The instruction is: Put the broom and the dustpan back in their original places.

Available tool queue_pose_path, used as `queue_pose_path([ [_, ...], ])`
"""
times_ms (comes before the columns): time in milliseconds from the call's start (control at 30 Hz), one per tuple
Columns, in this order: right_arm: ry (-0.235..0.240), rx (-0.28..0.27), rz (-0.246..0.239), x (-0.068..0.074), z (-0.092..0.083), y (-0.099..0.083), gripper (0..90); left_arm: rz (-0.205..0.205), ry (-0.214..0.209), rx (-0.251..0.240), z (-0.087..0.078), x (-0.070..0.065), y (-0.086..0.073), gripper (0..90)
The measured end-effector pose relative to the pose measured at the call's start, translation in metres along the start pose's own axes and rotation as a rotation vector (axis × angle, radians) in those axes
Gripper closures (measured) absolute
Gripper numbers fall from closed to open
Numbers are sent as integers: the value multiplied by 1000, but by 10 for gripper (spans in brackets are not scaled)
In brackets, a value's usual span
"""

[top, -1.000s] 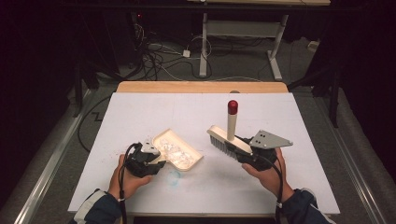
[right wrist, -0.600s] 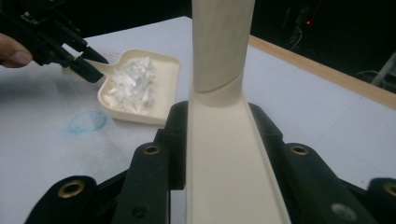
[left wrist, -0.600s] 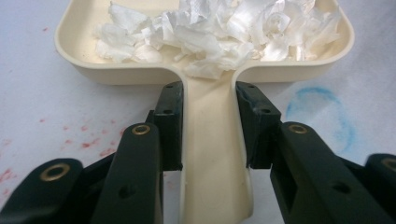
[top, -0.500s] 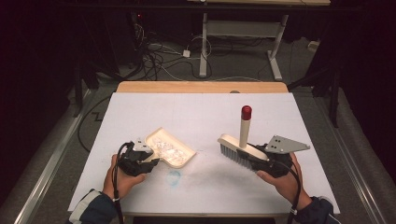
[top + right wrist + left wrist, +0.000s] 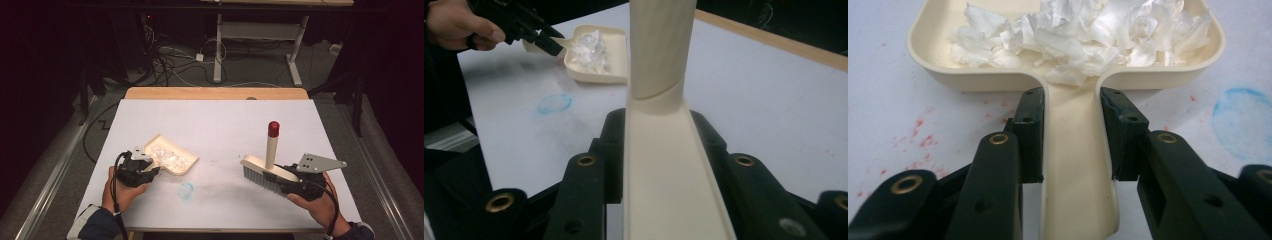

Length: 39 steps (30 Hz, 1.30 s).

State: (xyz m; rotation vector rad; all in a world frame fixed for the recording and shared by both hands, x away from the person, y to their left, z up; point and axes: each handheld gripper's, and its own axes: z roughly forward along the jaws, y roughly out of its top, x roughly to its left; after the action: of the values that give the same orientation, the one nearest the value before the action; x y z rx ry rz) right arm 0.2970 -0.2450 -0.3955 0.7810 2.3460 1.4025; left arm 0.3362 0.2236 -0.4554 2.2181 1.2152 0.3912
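Dustpan in the left tool, brush in the right, well apart on the tabletop.

The left tool is clamped on the flat handle of the cream plastic dustpan, whose tray, full of crumpled white paper scraps, lies just ahead of its jaws on the white tabletop. The right tool is clamped on the cream hand brush with a red-capped upright handle, bristles down. A faint blue ring mark lies between them, nearer the dustpan.
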Motion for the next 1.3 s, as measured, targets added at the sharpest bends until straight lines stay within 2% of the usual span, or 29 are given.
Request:
queue_pose_path([
  [200, 19, 19, 35, -2, -11, -7, 673, -32, 12, -6, 0, 6, -2, 637],
  [333, 49, 39, 54, -2, -17, -11, 673, -40, 41, -5, 0, 10, -1, 636],
  [433, 50, 83, 33, -5, -20, -14, 673, -48, 67, -12, -3, 14, -2, 636],
  [600, 45, 118, 85, -20, -23, -17, 673, -120, 77, -30, -3, 29, -6, 636],
  [700, 35, 123, 63, -20, -26, -15, 673, -145, 108, -28, 1, 34, -7, 636],
  [800, 78, 121, 90, -21, -28, -14, 673, -196, 126, -39, 4, 40, -7, 636],
  [867, 102, 132, 110, -22, -28, -14, 673, -235, 138, -51, 7, 43, -6, 636],
  [967, 120, 160, 121, -22, -23, -14, 673, -257, 156, -60, 12, 45, -3, 636],
  [1067, 145, 187, 141, -24, -15, -16, 673, -271, 168, -46, 17, 45, 1, 635],
  [1167, 145, 215, 152, -29, -7, -16, 673, -309, 180, -36, 24, 42, 5, 634],
  [1300, 150, 235, 169, -41, 0, -15, 672, -315, 181, -10, 33, 38, 11, 628],
])
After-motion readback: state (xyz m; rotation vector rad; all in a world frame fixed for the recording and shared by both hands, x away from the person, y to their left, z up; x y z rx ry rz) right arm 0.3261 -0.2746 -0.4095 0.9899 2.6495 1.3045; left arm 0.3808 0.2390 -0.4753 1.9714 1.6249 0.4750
